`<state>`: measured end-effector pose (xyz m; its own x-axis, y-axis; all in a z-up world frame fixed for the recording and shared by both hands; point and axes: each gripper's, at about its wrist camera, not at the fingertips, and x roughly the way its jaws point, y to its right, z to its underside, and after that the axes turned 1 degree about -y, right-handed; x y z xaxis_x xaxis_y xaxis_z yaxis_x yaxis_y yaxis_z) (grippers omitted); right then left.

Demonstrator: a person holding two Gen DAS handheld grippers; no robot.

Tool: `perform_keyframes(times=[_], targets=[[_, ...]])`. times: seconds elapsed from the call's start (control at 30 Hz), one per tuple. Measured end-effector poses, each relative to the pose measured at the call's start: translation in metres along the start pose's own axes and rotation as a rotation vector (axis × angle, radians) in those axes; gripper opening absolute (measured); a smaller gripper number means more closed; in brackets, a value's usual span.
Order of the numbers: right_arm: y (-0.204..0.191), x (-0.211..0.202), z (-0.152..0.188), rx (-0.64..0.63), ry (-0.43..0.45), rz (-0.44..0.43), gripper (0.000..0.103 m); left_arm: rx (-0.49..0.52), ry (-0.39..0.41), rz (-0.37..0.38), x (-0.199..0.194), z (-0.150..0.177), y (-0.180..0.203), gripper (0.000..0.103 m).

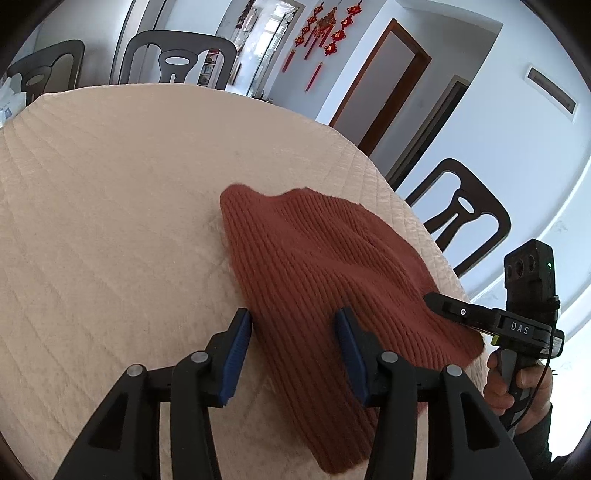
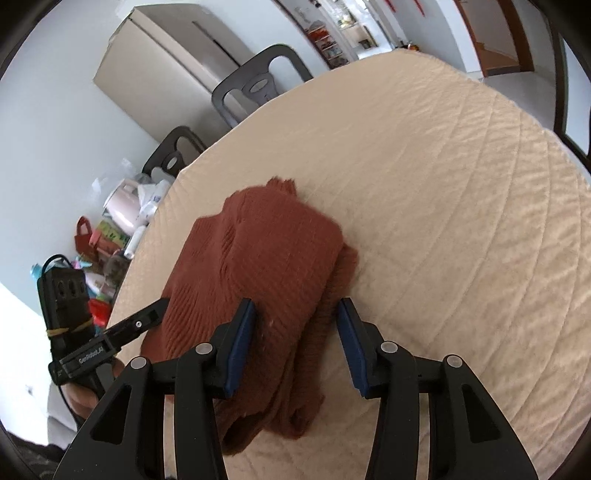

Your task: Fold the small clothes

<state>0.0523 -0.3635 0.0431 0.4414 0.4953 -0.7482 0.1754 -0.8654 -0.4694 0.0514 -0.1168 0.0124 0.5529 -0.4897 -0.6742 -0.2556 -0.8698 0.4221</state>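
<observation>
A rust-red ribbed knit garment (image 1: 325, 266) lies folded in layers on the cream quilted table cover (image 1: 110, 206). My left gripper (image 1: 293, 321) is open, its blue-padded fingers astride the garment's near left edge. The right gripper's finger (image 1: 450, 308) shows at the garment's right edge. In the right wrist view the garment (image 2: 266, 266) lies bunched in layers, and my right gripper (image 2: 297, 314) is open above its near end. The left gripper's finger (image 2: 142, 321) shows at the garment's left side.
Dark chairs stand around the table (image 1: 177, 62) (image 1: 465, 214) (image 2: 258, 85). A refrigerator (image 2: 173, 51) stands by the wall. Bags, a pink kettle and clutter (image 2: 118, 221) sit beyond the table's left edge. Red knot decorations (image 1: 325, 29) hang on the far wall.
</observation>
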Motion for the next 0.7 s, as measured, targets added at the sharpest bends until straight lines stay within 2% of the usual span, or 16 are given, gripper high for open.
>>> perform_keyframes(times=[0.17, 0.3, 0.37, 0.43, 0.53, 0.7], targets=[[0.002, 0.0, 0.003, 0.015, -0.004, -0.028, 0.044, -0.002, 0.0, 0.008, 0.001, 0.004, -0.001, 0.051], [0.005, 0.006, -0.004, 0.026, -0.004, -0.041, 0.037, -0.002, -0.006, 0.017, 0.009, -0.002, -0.004, 0.053], [0.005, 0.007, -0.004, 0.028, -0.004, -0.049, 0.031, -0.007, -0.004, 0.02, 0.009, -0.002, -0.004, 0.052], [0.002, 0.007, -0.002, 0.031, -0.002, -0.06, 0.025, 0.006, 0.003, 0.01, 0.007, -0.001, -0.001, 0.044], [-0.004, 0.001, -0.001, 0.008, 0.014, -0.05, 0.022, 0.033, 0.018, -0.004, 0.0, -0.003, 0.004, 0.035], [-0.021, -0.011, -0.001, -0.031, 0.04, -0.061, 0.022, 0.061, 0.043, 0.01, -0.016, -0.007, 0.009, 0.032]])
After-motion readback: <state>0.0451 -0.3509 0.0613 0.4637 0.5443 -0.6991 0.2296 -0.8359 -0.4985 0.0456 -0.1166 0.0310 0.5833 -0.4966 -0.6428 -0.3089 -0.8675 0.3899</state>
